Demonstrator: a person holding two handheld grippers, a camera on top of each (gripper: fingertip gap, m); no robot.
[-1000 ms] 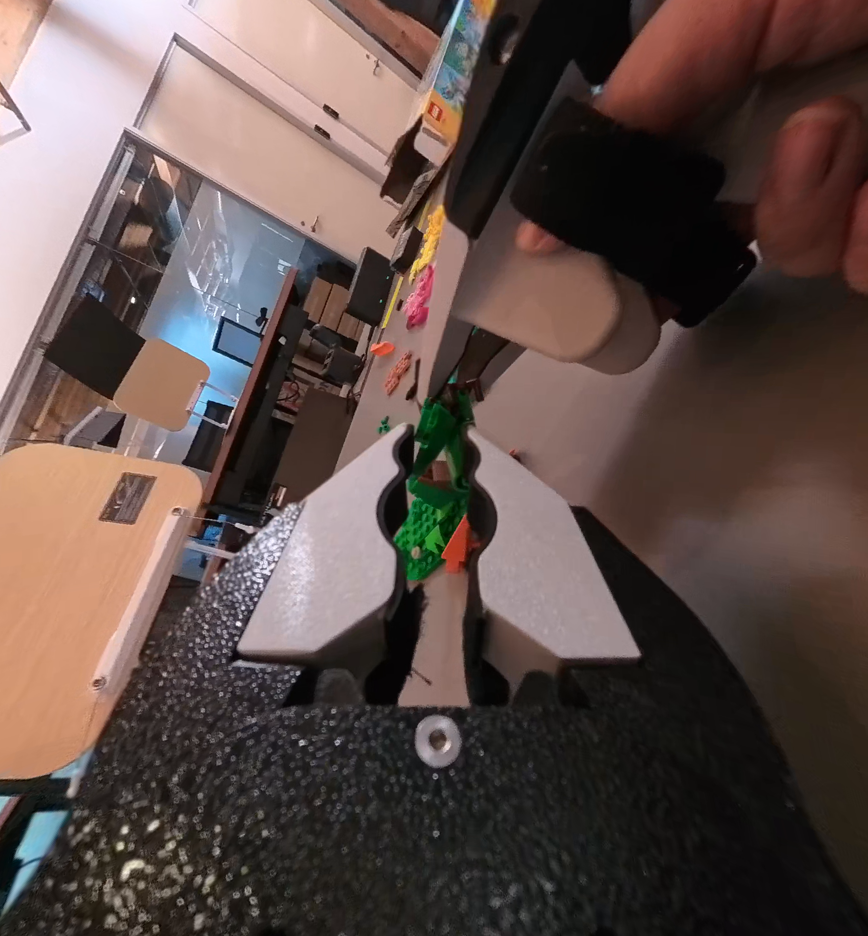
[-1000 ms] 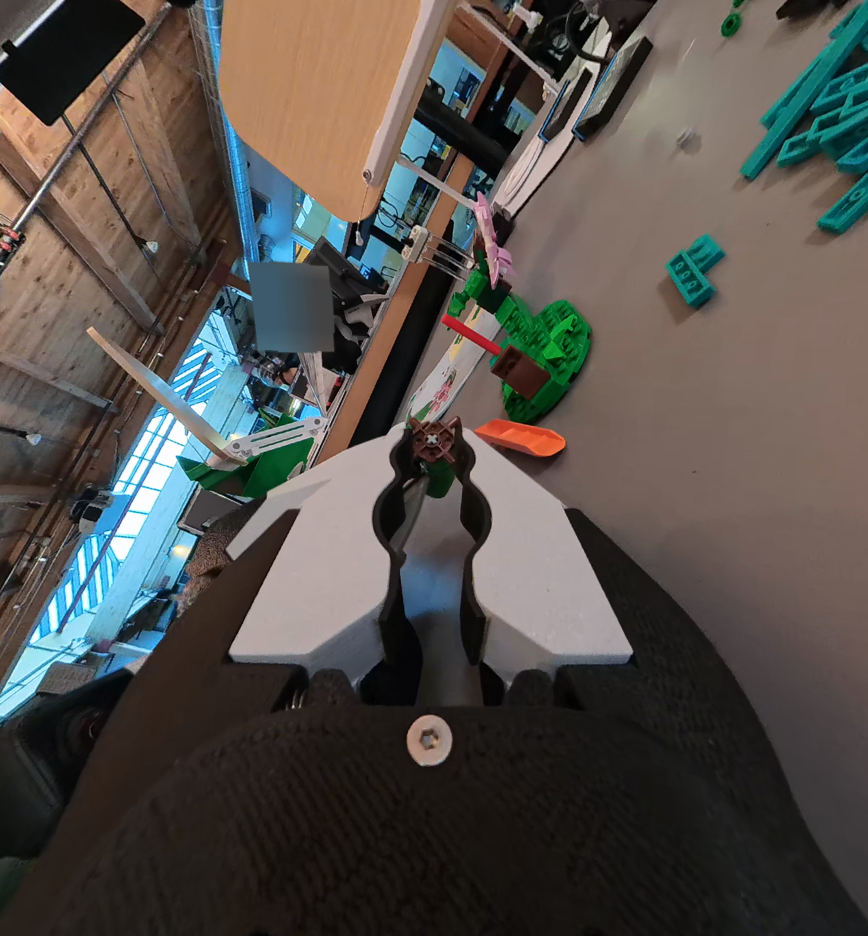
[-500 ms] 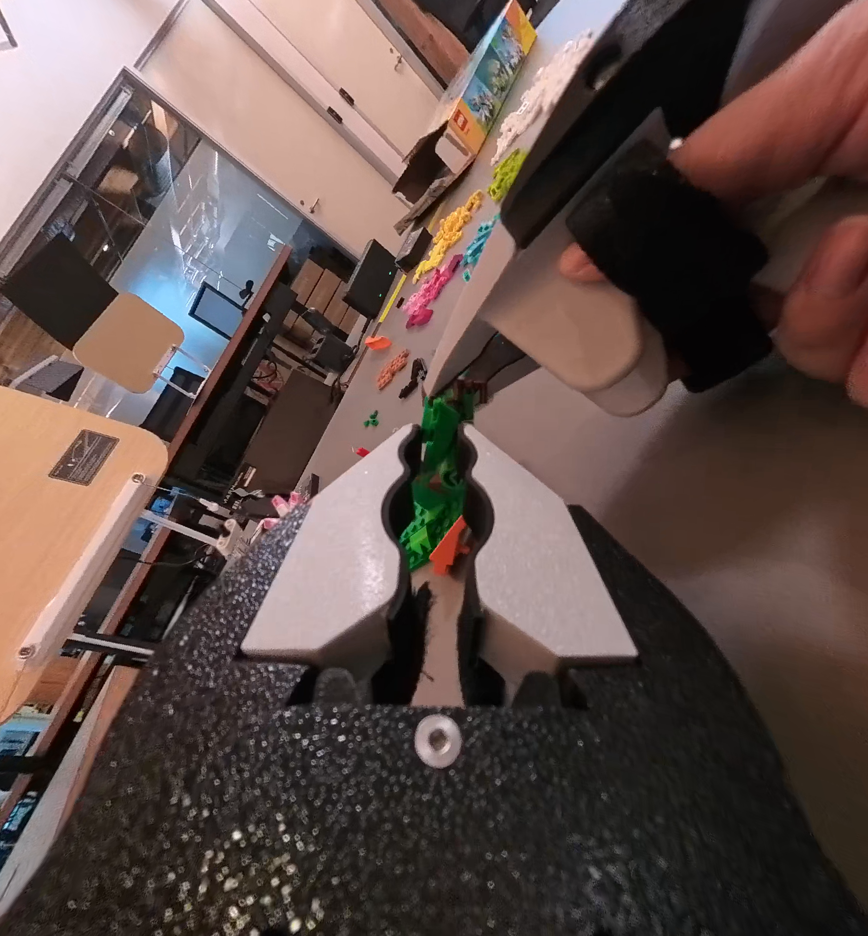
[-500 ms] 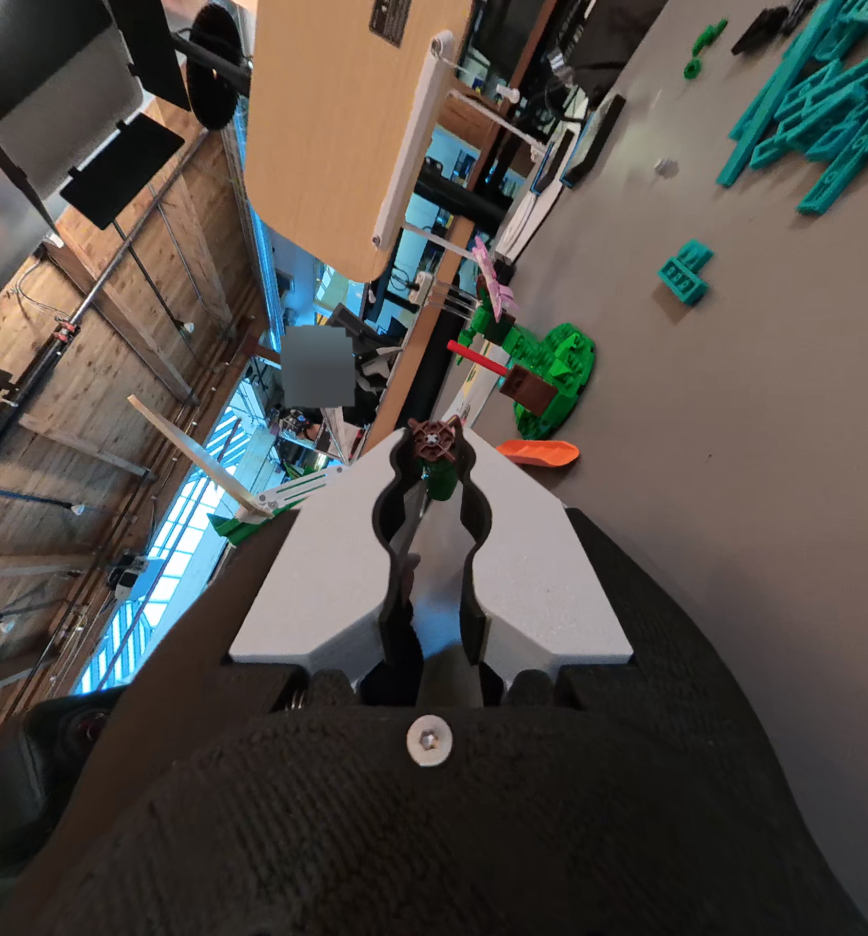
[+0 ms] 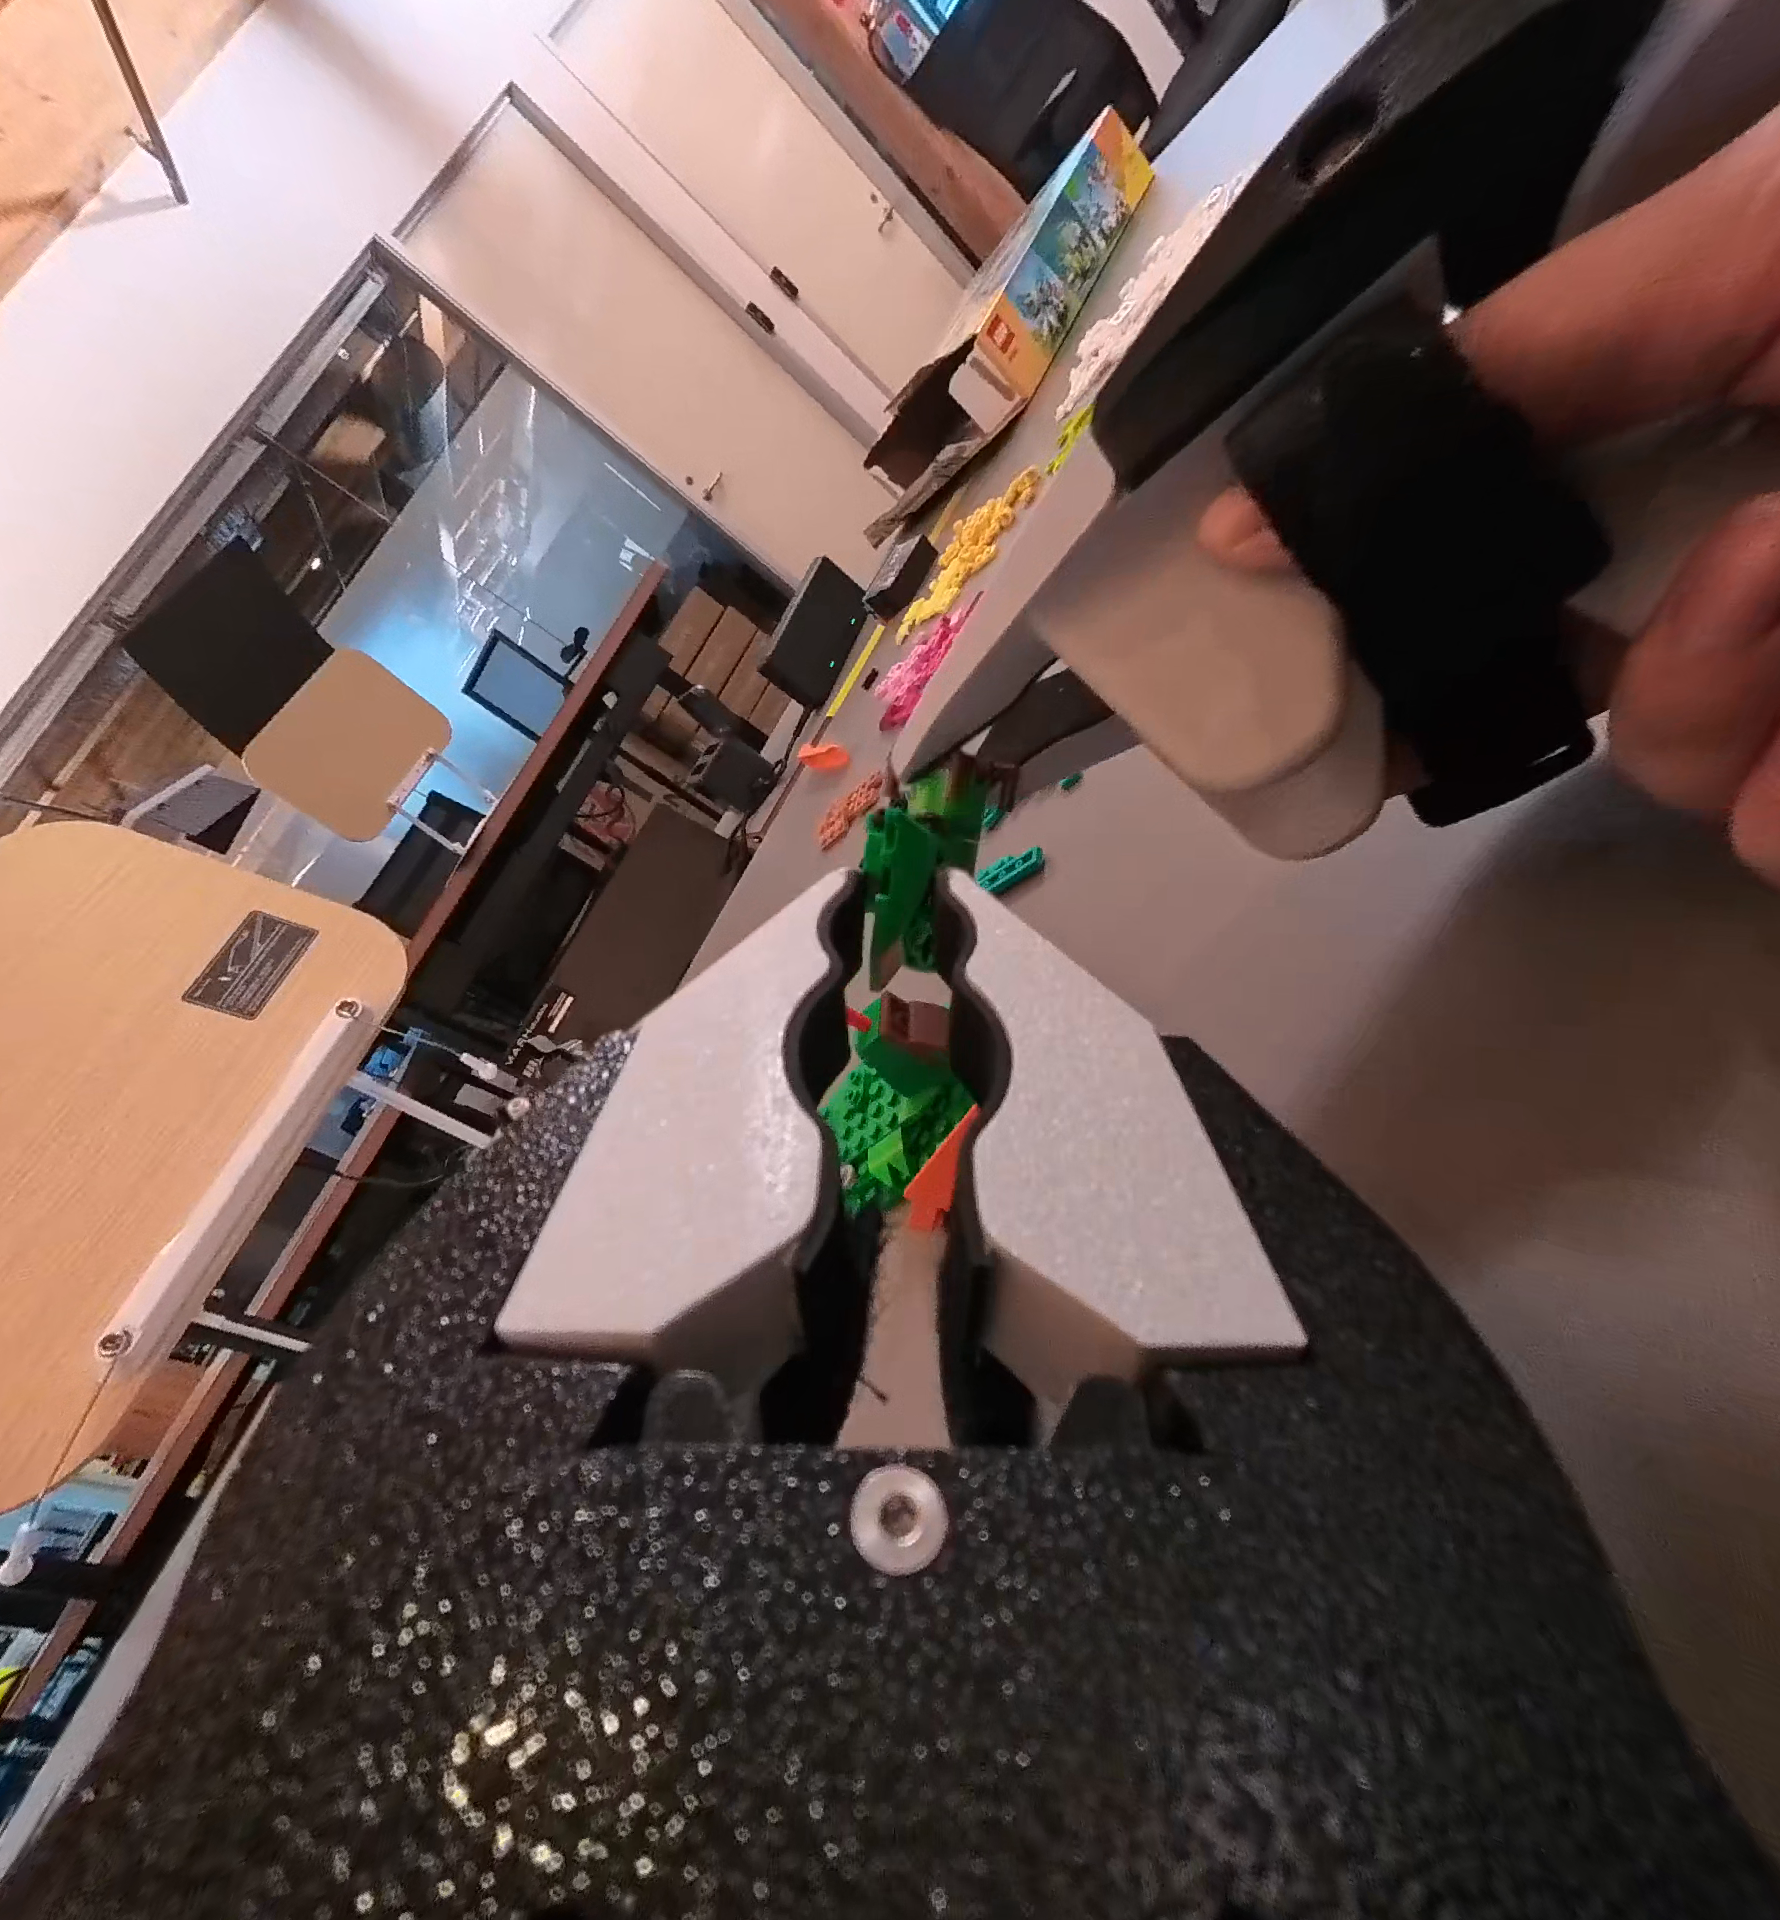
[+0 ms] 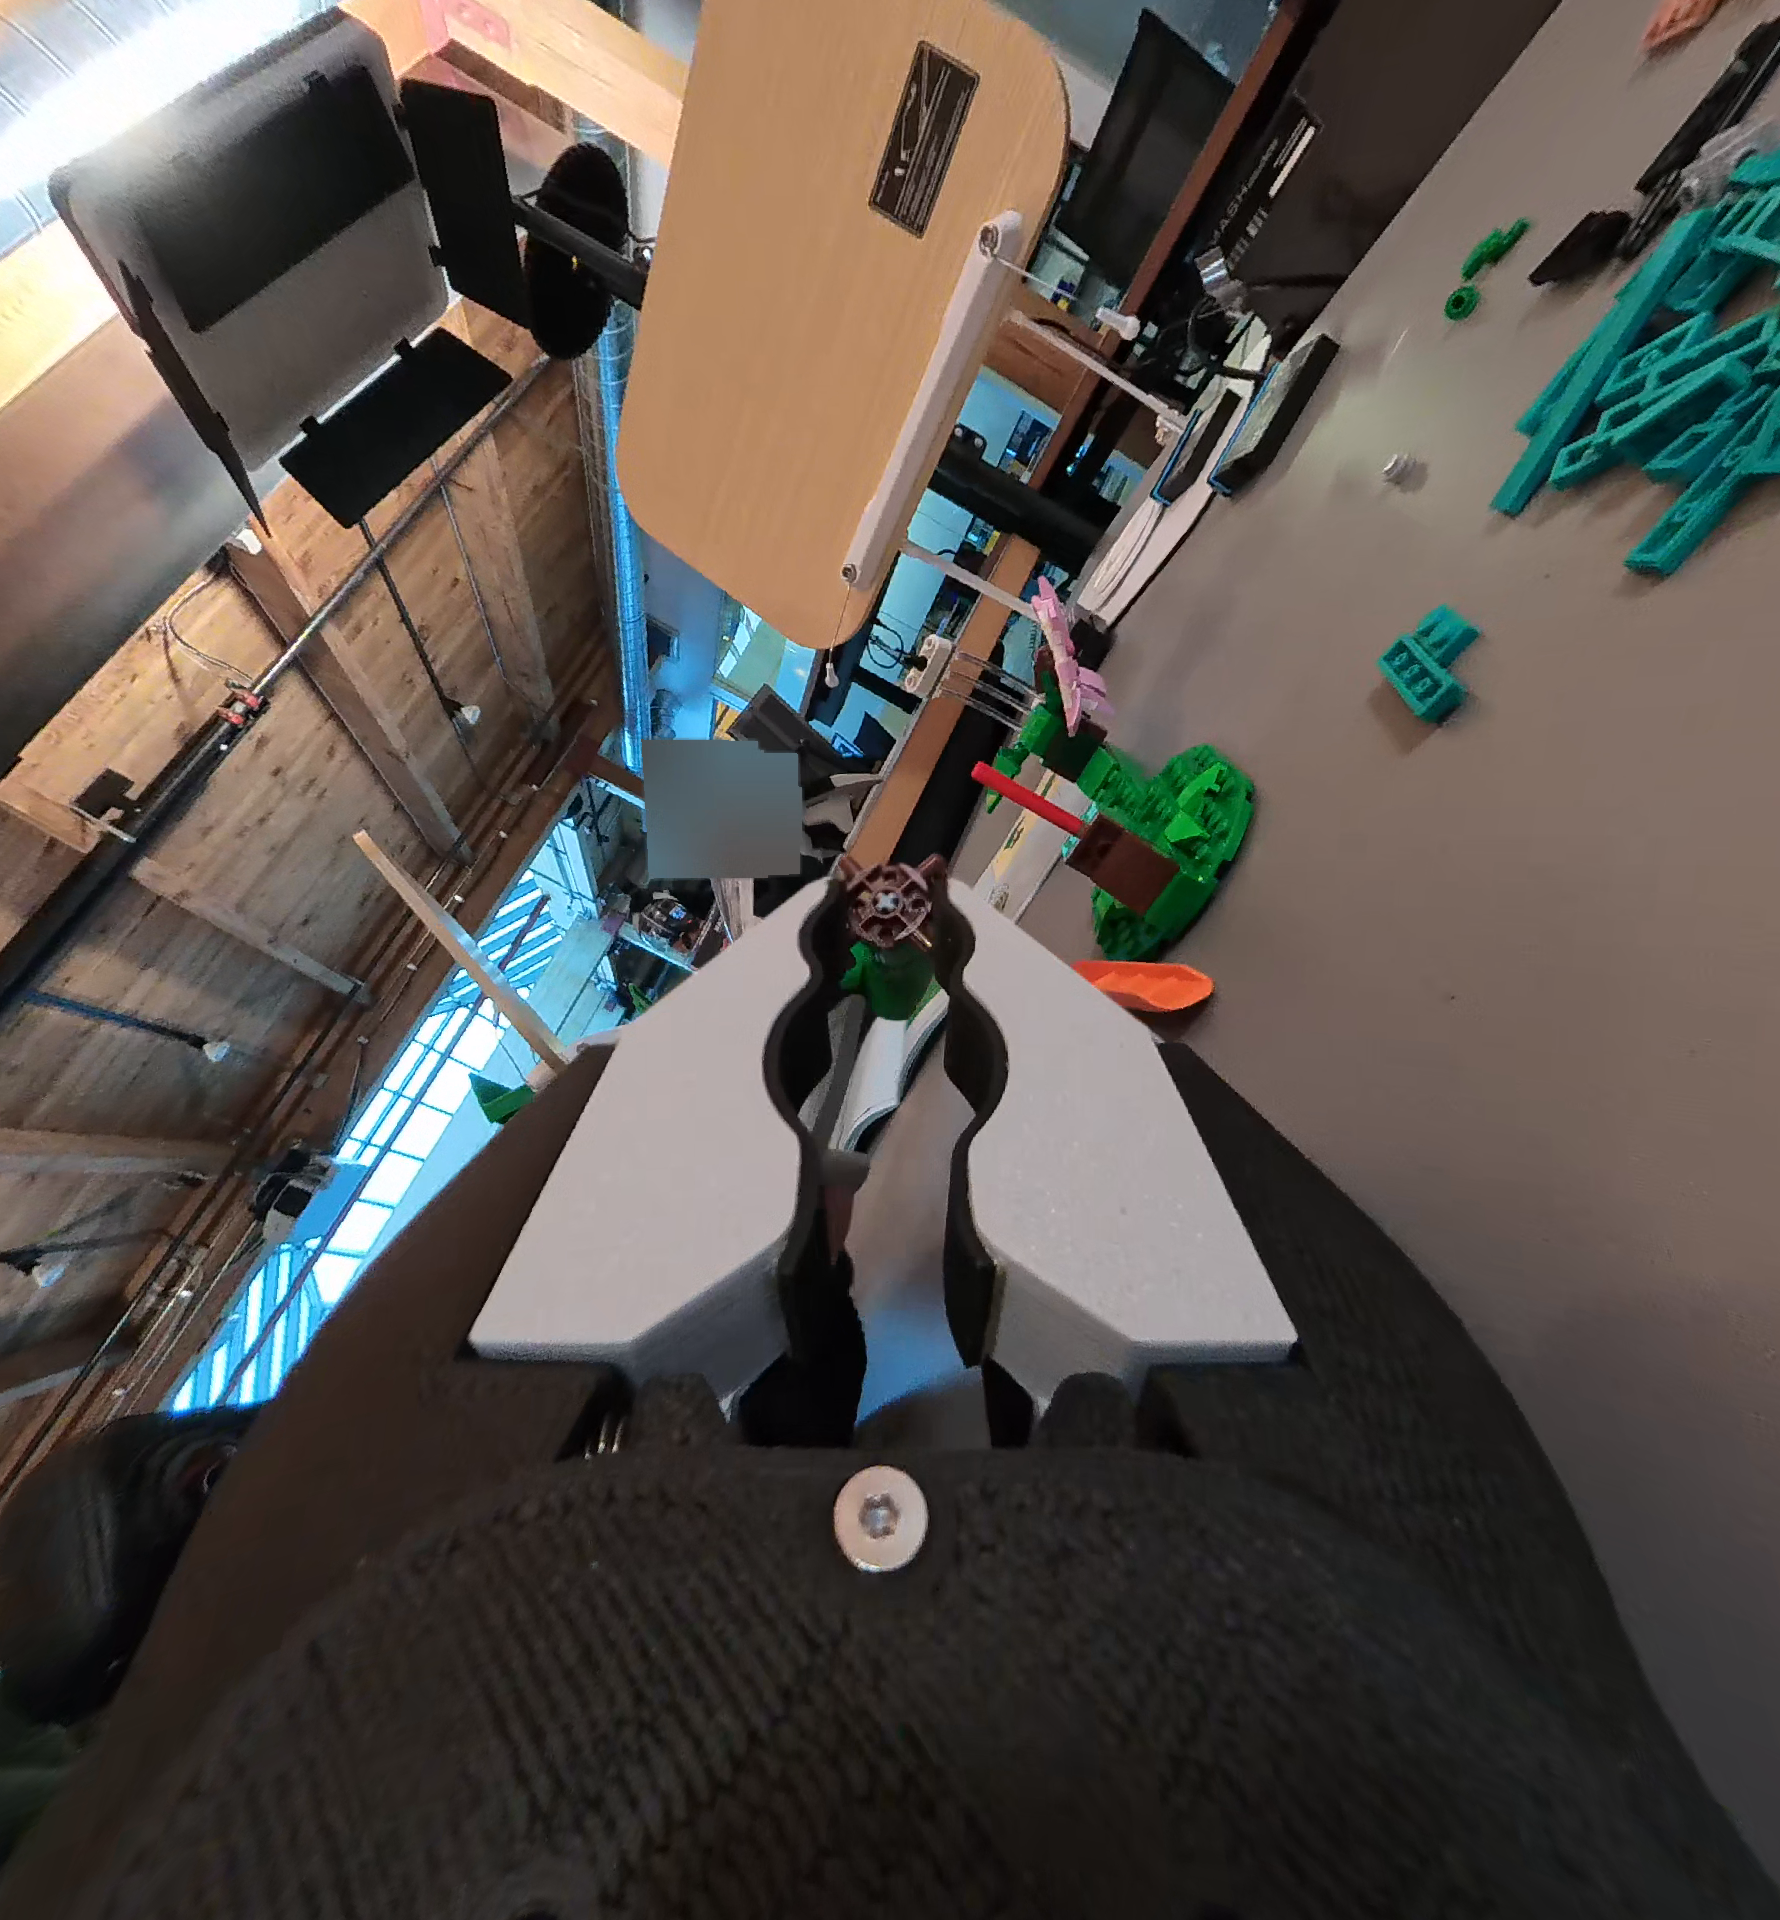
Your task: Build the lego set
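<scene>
In the left wrist view my left gripper (image 5: 898,885) is shut on a green leafy lego piece (image 5: 896,883). Through its gap I see the green round base (image 5: 881,1127) with a brown block (image 5: 912,1023) on the table. My right gripper (image 6: 888,902) is shut on a small brown round piece (image 6: 886,902) with a green part (image 6: 894,979) just behind it. In the left wrist view it (image 5: 953,774) comes in from the upper right, held by a hand (image 5: 1717,644), its tip close above the green piece. I cannot tell whether the two held pieces touch.
The green base (image 6: 1192,821) carries a red rod (image 6: 1026,800) and a pink flower (image 6: 1068,665). An orange piece (image 6: 1146,985) lies beside it. Teal pieces (image 6: 1696,374) lie far right, with a small teal brick (image 6: 1426,665) nearer. Yellow, pink and orange bricks (image 5: 953,561) and a box (image 5: 1062,249) sit farther off. Left and right tips are no more than a few centimetres apart.
Both grippers keep their pieces. The right gripper's tip has come closer to the left gripper's green piece, and the green base now shows lower in the left gripper's gap.
</scene>
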